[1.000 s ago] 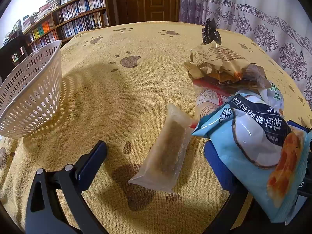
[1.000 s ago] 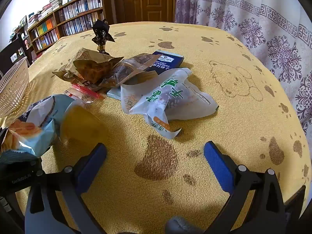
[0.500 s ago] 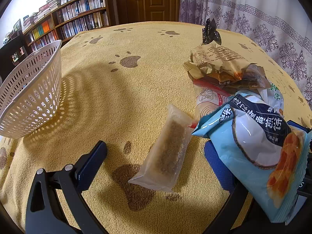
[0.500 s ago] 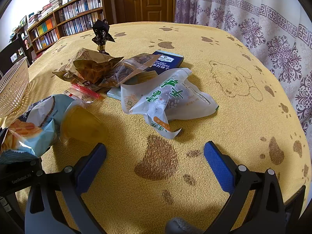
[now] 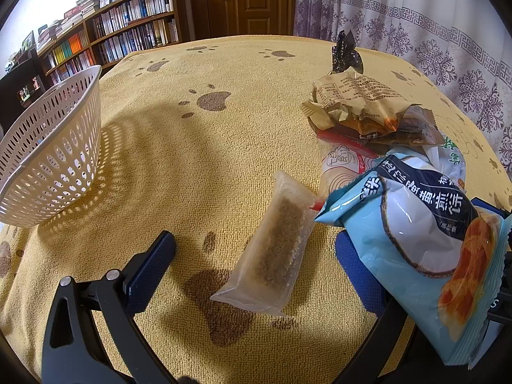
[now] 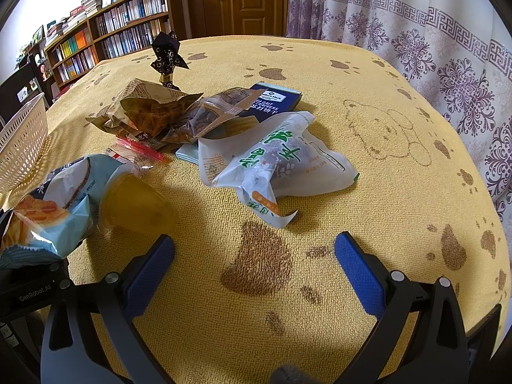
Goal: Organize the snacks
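My left gripper (image 5: pixel 256 256) hovers open low over the yellow paw-print cloth. A clear packet (image 5: pixel 275 249) holding a brown bar lies between its fingers, untouched. A light blue snack bag (image 5: pixel 416 233) rests over its right finger; the right wrist view shows this bag (image 6: pixel 48 211) beside an amber jelly cup (image 6: pixel 137 204). The white perforated basket (image 5: pixel 54 147) stands at the left. My right gripper (image 6: pixel 254 256) is open over bare cloth. Ahead of it lies a white-and-green bag (image 6: pixel 275 163), then a dark blue cracker box (image 6: pixel 275 102) and a brown paper bag (image 6: pixel 150 108).
A black wrapped item (image 6: pixel 166 57) stands upright behind the pile. A red-zip pouch (image 5: pixel 345 160) lies under the brown bags. Bookshelves (image 5: pixel 121 35), a wooden door (image 5: pixel 252 0) and a patterned curtain (image 6: pixel 432 38) surround the table. The table's right edge drops off near the curtain.
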`<state>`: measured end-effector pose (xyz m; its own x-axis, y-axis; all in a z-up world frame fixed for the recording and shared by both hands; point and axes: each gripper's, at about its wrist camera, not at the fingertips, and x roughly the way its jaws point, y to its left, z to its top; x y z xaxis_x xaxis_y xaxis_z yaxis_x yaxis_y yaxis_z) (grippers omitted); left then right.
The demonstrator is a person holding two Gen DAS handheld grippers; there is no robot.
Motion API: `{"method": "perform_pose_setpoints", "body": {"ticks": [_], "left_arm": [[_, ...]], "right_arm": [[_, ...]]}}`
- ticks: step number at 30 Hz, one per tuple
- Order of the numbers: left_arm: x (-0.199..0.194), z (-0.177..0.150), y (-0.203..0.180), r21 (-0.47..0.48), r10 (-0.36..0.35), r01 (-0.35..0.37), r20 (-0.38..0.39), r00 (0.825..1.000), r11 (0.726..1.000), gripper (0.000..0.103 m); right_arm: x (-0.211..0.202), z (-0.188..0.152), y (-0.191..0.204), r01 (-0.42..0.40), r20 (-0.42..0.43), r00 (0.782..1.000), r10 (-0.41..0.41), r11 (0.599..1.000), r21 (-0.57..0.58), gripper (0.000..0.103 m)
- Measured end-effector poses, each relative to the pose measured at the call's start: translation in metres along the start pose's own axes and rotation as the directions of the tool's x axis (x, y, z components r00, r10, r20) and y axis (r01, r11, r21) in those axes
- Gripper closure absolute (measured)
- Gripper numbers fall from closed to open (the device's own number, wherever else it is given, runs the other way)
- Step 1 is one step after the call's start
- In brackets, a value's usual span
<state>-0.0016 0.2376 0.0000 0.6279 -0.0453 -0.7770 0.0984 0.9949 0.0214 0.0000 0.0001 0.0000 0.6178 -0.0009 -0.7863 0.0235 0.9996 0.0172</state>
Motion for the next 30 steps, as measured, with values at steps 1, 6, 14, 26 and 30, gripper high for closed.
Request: {"method": "perform_pose_setpoints", "body": {"ticks": [1, 6, 14, 26, 30], "left_arm": [[0.0, 0.0, 0.0, 0.0, -0.001, 0.001, 0.0, 1.0, 1.0, 0.002], [0.0, 0.002, 0.001, -0.002, -0.01, 0.01, -0.006, 1.0, 1.0, 0.002], [-0.004, 0.0, 0.005, 0.09, -0.067, 0.074, -0.08, 0.995, 0.993, 0.002], [-0.028, -0.031, 0.003, 0.179, -0.117, 0.125, -0.053, 0.992, 0.976, 0.002], [-0.04, -0.04, 0.002, 0.207, -0.136, 0.142, -0.042, 0.99, 0.968, 0.002]], "right_arm": [[0.0, 0.0, 0.0, 0.0, 0.0, 1.0, 0.0, 1.0, 0.0, 0.005], [0.0, 0.0, 0.0, -0.002, -0.001, 1.0, 0.002, 1.0, -0.001, 0.005], [-0.001, -0.003, 0.0, -0.02, -0.013, 1.0, 0.02, 0.999, -0.032, 0.005], [-0.005, -0.006, -0.003, -0.072, -0.025, 0.997, 0.07, 0.994, -0.088, 0.005], [-0.007, -0.007, -0.004, -0.088, -0.028, 0.996, 0.086, 0.991, -0.102, 0.005]]}}
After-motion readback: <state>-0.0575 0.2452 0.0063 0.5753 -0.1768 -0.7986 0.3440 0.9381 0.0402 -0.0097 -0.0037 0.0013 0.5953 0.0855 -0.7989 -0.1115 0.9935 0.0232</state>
